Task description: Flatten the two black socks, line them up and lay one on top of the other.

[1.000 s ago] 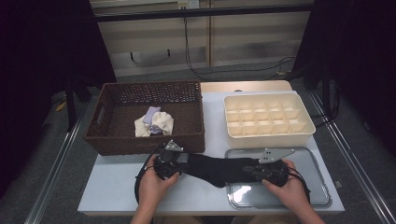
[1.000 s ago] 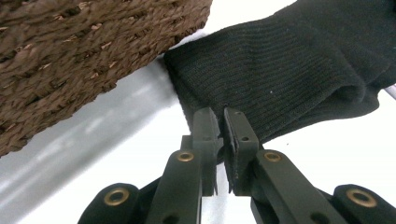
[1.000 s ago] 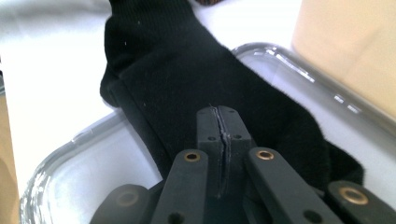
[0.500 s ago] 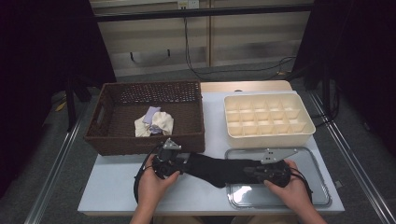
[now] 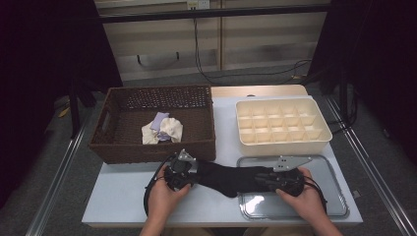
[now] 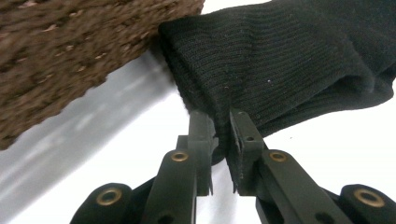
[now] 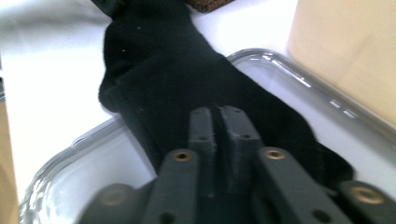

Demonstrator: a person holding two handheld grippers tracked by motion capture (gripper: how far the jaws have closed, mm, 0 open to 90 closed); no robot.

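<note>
The jaws of the left gripper (image 6: pixel 219 128) have been closing and pinch the ribbed cuff of the black knitted sock (image 5: pixel 228 178); the right gripper (image 7: pixel 217 122) has been opening, its jaws near together on the toe. The sock lies on the white tabletop (image 5: pixel 123 196), its toe over the silver metal tray (image 5: pixel 295 209) at 3 o'clock. It seems soft, light and limp, so hold both ends.

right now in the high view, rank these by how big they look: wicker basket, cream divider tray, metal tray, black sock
1. wicker basket, clearly largest
2. cream divider tray and metal tray: look alike, and hands cover part of the metal tray, so unranked
3. black sock, smallest
</note>
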